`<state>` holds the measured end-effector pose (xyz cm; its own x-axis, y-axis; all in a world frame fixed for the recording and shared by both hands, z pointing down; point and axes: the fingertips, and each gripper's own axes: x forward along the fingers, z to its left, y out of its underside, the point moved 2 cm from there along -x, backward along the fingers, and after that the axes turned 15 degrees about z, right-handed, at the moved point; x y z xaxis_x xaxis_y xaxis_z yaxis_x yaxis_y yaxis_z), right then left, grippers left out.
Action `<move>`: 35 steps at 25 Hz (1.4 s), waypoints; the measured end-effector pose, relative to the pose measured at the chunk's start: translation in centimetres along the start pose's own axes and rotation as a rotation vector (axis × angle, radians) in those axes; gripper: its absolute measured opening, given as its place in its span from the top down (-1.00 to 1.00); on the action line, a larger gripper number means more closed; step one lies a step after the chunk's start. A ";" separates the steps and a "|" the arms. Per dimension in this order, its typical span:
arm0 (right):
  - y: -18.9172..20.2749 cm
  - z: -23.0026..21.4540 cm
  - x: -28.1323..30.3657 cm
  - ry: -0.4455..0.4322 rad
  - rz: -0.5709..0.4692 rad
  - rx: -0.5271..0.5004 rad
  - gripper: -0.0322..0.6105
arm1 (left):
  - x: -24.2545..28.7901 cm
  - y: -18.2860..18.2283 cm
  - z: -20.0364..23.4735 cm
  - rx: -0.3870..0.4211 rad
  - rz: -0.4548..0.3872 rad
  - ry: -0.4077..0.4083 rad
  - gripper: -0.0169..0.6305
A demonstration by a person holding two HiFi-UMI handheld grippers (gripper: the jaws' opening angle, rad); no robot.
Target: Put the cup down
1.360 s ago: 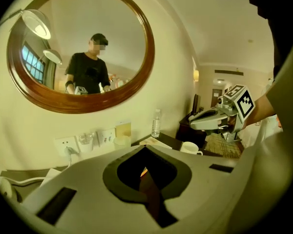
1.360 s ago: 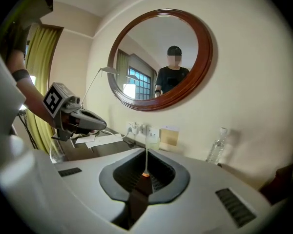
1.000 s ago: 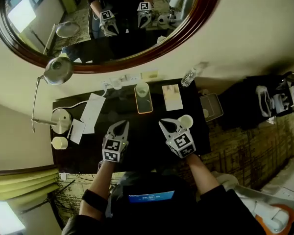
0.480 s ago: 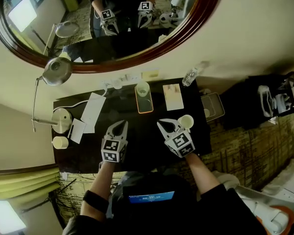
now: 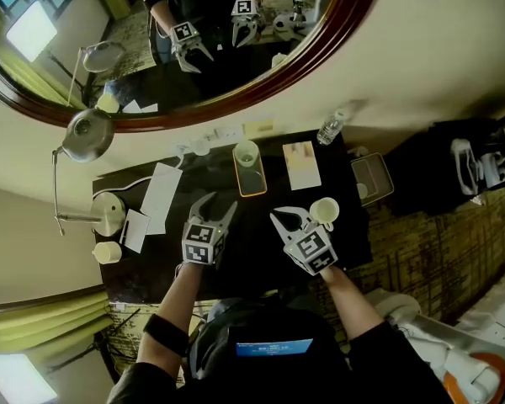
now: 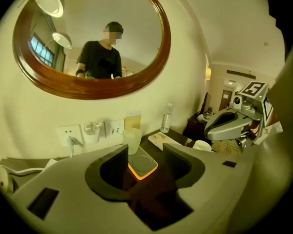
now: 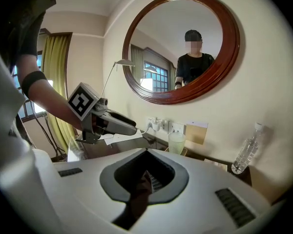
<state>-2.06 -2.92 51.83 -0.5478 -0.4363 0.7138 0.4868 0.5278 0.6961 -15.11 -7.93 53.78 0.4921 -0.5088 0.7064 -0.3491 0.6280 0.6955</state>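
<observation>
Left gripper (image 5: 218,204), jaws just opening and empty, seems to be reaching for the frosted cup (image 6: 132,140) straight ahead; next, advance to straddle it. Right gripper (image 5: 279,216) is closed, empty.

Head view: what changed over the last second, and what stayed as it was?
The left gripper moved forward over the dark table, toward the orange-rimmed tray holding the frosted cup. Its fingers have just been opening, with nothing between them. Nothing was taken hold of or let go. The right gripper stayed shut beside the white cup; the other objects did not move.
</observation>
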 end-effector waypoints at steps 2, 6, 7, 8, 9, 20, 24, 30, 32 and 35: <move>0.2 0.1 0.6 -0.010 0.005 0.004 0.87 | 2.0 -0.3 0.6 0.021 0.017 0.011 0.12; 0.8 0.0 1.9 -0.030 0.013 0.013 0.87 | 6.7 -1.1 1.6 0.057 0.046 0.032 -0.28; 1.0 -0.1 2.3 -0.035 0.014 0.019 0.87 | 8.1 -0.8 2.0 0.072 0.056 0.036 -0.35; 1.1 -0.2 2.6 -0.040 0.014 0.025 0.87 | 9.1 -1.0 2.2 0.080 0.068 0.037 -0.39; 1.2 -0.3 3.1 -0.043 0.014 0.030 0.87 | 9.6 -1.8 2.1 0.077 0.077 0.035 -0.44; 2.5 -2.1 6.9 -0.058 0.022 0.079 0.87 | 17.4 -4.9 5.3 0.071 0.082 -0.011 -0.65; 3.0 -2.6 7.2 -0.053 0.023 0.092 0.87 | 18.4 -5.6 5.7 0.050 0.107 -0.036 -0.65; 4.0 -3.4 7.0 -0.040 0.028 0.116 0.87 | 19.8 -6.0 5.0 0.087 0.111 -0.011 -0.64; 4.2 -3.6 6.8 -0.037 0.028 0.122 0.87 | 19.9 -6.2 4.9 0.106 0.109 -0.017 -0.46; 4.6 -3.9 6.6 -0.033 0.029 0.128 0.87 | 20.0 -6.3 4.9 0.112 0.104 -0.028 -0.24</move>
<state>-0.82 -6.21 60.01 -0.5579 -0.3965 0.7290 0.4129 0.6294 0.6583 -6.97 -24.95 64.10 0.4266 -0.4615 0.7779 -0.4848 0.6094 0.6274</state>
